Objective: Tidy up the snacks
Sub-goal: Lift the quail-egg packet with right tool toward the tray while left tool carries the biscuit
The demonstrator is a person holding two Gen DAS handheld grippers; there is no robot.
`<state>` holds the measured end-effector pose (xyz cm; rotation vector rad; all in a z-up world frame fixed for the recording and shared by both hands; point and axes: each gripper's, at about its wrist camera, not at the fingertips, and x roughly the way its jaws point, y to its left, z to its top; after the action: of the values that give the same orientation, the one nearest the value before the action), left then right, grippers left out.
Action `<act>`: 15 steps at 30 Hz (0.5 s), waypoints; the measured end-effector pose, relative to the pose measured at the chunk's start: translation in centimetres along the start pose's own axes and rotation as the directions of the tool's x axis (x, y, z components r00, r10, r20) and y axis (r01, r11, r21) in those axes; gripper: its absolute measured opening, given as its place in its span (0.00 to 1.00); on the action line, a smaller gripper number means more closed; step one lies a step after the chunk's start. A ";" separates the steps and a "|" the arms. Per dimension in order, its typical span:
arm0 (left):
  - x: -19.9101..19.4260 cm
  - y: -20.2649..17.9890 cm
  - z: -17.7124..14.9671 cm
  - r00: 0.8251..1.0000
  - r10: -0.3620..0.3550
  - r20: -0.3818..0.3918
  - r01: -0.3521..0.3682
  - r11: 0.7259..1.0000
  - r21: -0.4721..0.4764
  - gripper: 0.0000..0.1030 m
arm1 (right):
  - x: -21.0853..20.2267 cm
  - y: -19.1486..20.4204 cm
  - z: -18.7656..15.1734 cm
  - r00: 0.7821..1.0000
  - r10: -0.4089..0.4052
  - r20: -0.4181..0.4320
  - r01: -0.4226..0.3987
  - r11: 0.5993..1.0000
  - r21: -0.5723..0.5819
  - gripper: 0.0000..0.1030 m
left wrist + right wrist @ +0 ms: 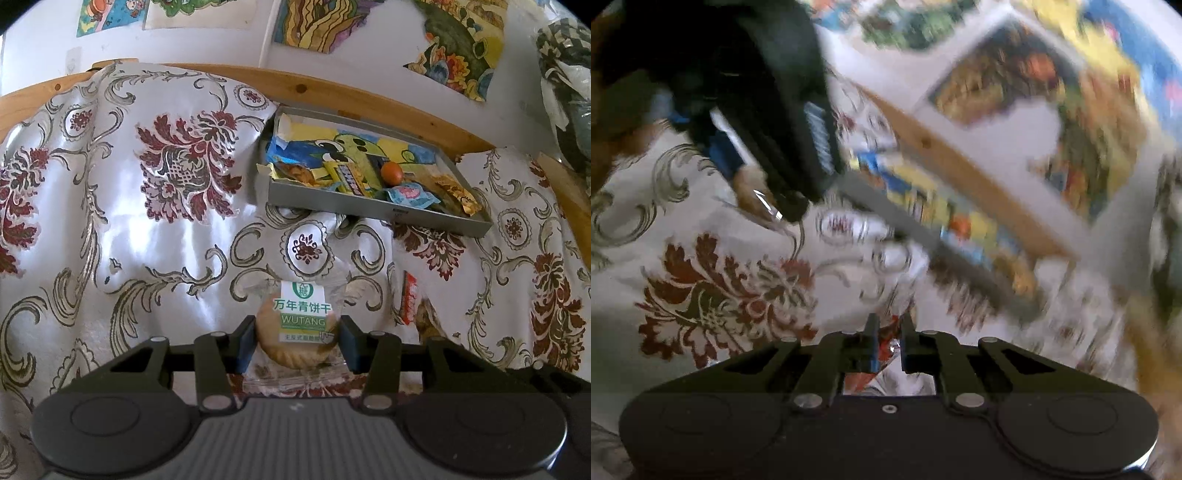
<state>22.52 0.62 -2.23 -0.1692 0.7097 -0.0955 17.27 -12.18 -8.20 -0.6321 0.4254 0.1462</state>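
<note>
Biscuit packet [297,328] sits gripped in left claw [297,343] above tablecloth [147,221].

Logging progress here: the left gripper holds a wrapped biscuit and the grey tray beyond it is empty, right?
Not quite. The left gripper does hold the wrapped biscuit, but the grey tray beyond it is not empty: the left wrist view shows several snack packets and a small orange ball in it.
</note>
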 end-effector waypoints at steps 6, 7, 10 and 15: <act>0.2 -0.2 -0.1 1.000 -0.002 -0.005 0.002 1.000 0.003 0.49 | 2.0 -1.2 -0.9 0.996 0.012 -0.091 -0.001 0.992 0.125 0.36; 0.3 -0.2 -0.1 1.000 -0.002 -0.005 0.002 1.000 0.004 0.49 | 2.5 -1.5 -0.9 0.994 0.024 -0.104 -0.008 0.988 0.153 0.41; 0.7 -0.2 0.0 1.000 0.000 -0.008 0.000 1.000 0.005 0.49 | 4.2 -2.8 -1.3 0.985 0.082 -0.149 -0.036 0.957 0.287 0.57; 1.3 -0.2 0.1 1.000 0.004 -0.012 -0.004 1.000 0.007 0.49 | 6.8 -4.4 -2.1 0.971 0.151 -0.187 -0.050 0.888 0.456 0.67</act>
<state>23.55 0.20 -2.97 -0.1607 0.7213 -0.0956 23.85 -16.95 -10.20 -0.1661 0.6817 0.0726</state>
